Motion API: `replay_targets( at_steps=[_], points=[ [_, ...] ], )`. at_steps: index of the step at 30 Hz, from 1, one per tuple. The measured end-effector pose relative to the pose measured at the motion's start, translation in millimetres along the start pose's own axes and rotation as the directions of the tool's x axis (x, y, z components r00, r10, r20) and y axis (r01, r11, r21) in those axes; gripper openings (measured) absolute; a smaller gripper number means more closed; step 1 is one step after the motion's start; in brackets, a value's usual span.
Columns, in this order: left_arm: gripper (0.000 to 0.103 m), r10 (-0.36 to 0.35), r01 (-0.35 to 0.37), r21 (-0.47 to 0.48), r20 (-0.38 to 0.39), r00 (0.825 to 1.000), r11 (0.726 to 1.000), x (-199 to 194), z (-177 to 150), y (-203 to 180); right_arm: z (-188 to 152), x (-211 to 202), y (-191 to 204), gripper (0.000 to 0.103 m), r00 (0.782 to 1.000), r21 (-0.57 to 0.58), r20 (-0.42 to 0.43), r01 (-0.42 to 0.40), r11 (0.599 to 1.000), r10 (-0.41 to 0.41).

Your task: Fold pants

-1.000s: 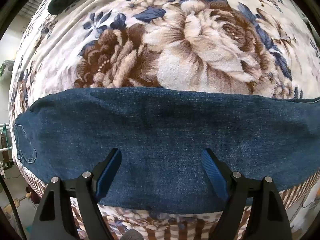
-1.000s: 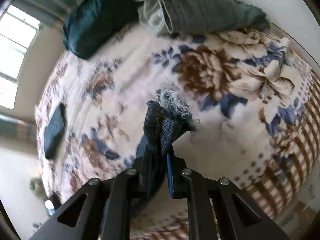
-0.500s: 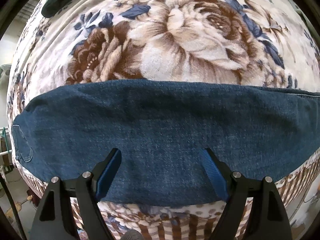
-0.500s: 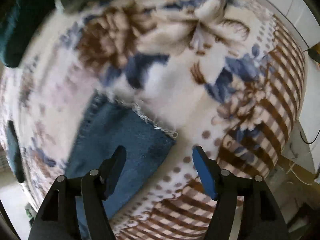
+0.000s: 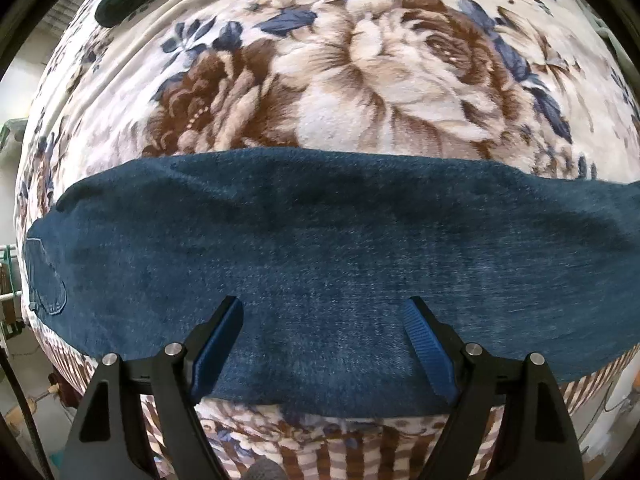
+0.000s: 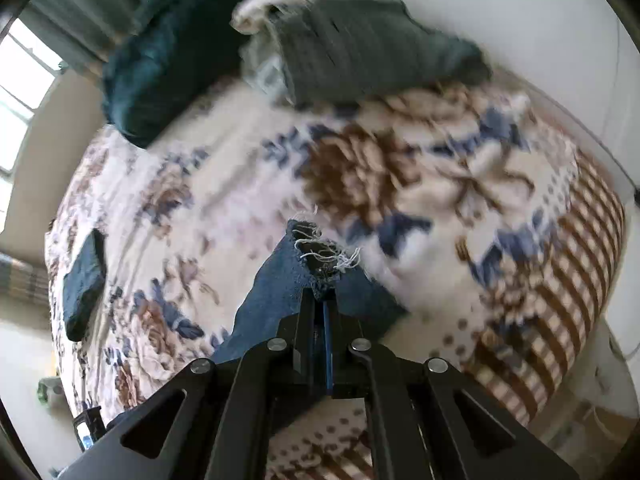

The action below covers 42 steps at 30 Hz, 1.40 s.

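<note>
Floral blanket [image 5: 400, 80] is covering the bed, and the jeans [image 5: 340, 248] are lying flat across its near edge. I am hovering my left hand-held gripper [image 5: 322, 340] over them, spread wide and grasping nothing. My right hand-held gripper [image 6: 320, 304] is pinching the frayed hem [image 6: 320, 252] and lifting it off the blanket, with grey clothes [image 6: 360, 52] piled beyond.
</note>
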State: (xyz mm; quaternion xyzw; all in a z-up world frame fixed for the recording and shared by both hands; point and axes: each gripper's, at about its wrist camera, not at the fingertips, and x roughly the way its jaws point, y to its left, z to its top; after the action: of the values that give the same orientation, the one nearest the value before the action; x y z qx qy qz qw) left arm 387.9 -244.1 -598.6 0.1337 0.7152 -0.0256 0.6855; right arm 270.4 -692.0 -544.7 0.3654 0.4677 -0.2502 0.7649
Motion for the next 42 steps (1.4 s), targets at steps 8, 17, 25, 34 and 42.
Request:
replay_targets(
  at_steps=[8, 17, 25, 34, 42],
  points=[
    [0.081, 0.003, -0.003, 0.000, 0.017, 1.000, 1.000, -4.0, -12.1, 1.2, -17.0, 85.8, -53.7, 0.004, 0.990, 0.017, -0.131, 0.061, 0.998, -0.058],
    [0.082, -0.040, 0.056, -0.119, 0.131, 0.991, 0.991, -37.5, -53.8, 53.6, -40.5, 80.1, -73.4, 0.081, 0.974, 0.127, -0.226, 0.042, 0.991, -0.013],
    [0.091, -0.066, 0.112, -0.374, 0.134, 0.989, 0.921, -32.8, -88.3, 212.3, -140.5, 92.0, 92.0, 0.081, 0.907, -0.134, -0.419, -0.004, 0.991, -0.053],
    [0.090, 0.028, 0.037, -0.626, 0.094, 0.995, 0.779, 2.3, -120.9, 467.8, -309.9, 114.5, 240.5, 0.081, 0.811, -0.075, -0.585, -0.069, 0.995, 0.012],
    [0.062, -0.217, 0.236, -0.671, 0.113, 0.970, 0.703, 60.8, -113.1, 543.8, -384.1, 115.4, 261.3, 0.034, 0.857, 0.135, -0.511, 0.004, 0.991, 0.066]
  ],
)
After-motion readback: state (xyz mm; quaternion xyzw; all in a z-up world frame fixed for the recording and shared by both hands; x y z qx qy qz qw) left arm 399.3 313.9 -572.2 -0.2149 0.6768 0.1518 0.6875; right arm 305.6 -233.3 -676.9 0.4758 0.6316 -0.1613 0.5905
